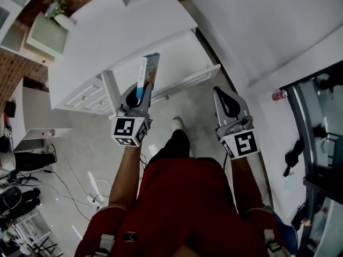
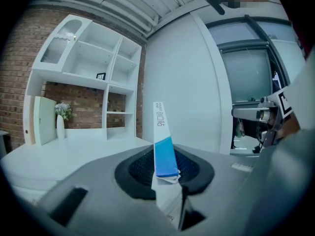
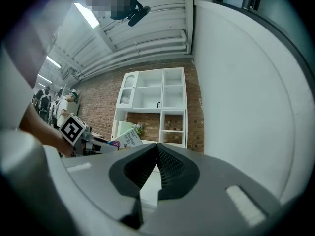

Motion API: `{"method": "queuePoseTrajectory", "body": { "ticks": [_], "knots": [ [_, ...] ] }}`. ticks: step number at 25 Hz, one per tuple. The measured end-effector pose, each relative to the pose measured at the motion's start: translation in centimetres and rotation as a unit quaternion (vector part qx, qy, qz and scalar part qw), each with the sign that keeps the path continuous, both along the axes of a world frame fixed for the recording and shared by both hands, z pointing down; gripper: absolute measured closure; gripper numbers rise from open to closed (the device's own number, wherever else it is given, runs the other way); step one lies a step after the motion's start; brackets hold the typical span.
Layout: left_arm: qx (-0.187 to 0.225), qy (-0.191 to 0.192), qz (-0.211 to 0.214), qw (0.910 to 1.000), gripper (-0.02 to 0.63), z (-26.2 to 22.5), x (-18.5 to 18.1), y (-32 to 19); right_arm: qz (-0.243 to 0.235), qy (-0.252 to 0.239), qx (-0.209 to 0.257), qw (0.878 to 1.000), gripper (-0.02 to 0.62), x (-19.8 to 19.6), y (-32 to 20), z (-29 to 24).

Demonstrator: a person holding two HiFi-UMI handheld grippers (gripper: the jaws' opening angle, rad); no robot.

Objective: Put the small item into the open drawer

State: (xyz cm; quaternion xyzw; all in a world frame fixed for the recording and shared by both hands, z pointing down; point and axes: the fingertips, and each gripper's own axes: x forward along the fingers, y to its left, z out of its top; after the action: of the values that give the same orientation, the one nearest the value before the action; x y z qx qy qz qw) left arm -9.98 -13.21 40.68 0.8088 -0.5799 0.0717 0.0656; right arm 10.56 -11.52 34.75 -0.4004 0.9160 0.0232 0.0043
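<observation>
A thin flat box, white with a blue end (image 1: 148,75), stands up between the jaws of my left gripper (image 1: 138,96), which is shut on it. In the left gripper view the box (image 2: 163,149) shows edge-on, pinched between the dark pads. The box hangs in front of a white cabinet (image 1: 123,31), over its pulled-out drawer (image 1: 171,63). My right gripper (image 1: 227,104) is held to the right over the grey floor. Its jaws meet at the tip (image 3: 157,145) with nothing between them.
Shut drawers with knobs (image 1: 86,98) sit left of the open one. A vase of flowers (image 1: 59,15) stands on the cabinet top under a white shelf unit (image 2: 93,82). A white wall (image 1: 257,25) runs on the right beside a dark glass frame (image 1: 316,133). Cables (image 1: 69,186) lie on the floor at left.
</observation>
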Motion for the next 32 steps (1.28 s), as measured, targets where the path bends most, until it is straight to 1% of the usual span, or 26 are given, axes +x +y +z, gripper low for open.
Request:
{"method": "queuePoseTrajectory", "body": {
  "ticks": [3, 8, 12, 15, 19, 24, 29, 32],
  "knots": [
    [-0.008, -0.004, 0.007, 0.9999, 0.534, 1.3, -0.6, -3.0, 0.005, 0.008, -0.002, 1.0, 0.584, -0.6, -3.0, 0.0],
    [-0.032, -0.012, 0.02, 0.9992, 0.534, 3.7, -2.0, -8.0, 0.014, 0.015, -0.014, 1.0, 0.584, -2.3, -8.3, 0.6],
    [-0.057, -0.025, 0.03, 0.9976, 0.534, 6.6, -3.1, -11.4, 0.021, 0.008, -0.016, 1.0, 0.583, -4.0, -12.3, 1.0],
    [-0.076, -0.03, 0.037, 0.996, 0.534, 8.9, -3.8, -13.5, 0.024, 0.018, -0.026, 0.999, 0.584, -5.2, -14.8, 1.9],
    [-0.099, -0.032, 0.051, 0.9932, 0.534, 11.7, -4.0, -15.7, 0.025, 0.037, -0.042, 0.998, 0.583, -6.2, -17.0, 3.4],
    [-0.129, -0.038, 0.055, 0.9894, 0.534, 15.1, -4.2, -18.1, 0.018, 0.048, -0.05, 0.997, 0.583, -7.0, -19.0, 4.4],
    [-0.155, -0.043, 0.047, 0.9859, 0.534, 18.0, -4.2, -19.9, 0.008, 0.05, -0.042, 0.998, 0.584, -6.5, -21.0, 3.8],
    [-0.169, -0.049, 0.051, 0.9832, 0.534, 19.3, -3.7, -20.6, 0.012, 0.064, -0.049, 0.997, 0.583, -5.5, -22.3, 3.8]
  ]
}}
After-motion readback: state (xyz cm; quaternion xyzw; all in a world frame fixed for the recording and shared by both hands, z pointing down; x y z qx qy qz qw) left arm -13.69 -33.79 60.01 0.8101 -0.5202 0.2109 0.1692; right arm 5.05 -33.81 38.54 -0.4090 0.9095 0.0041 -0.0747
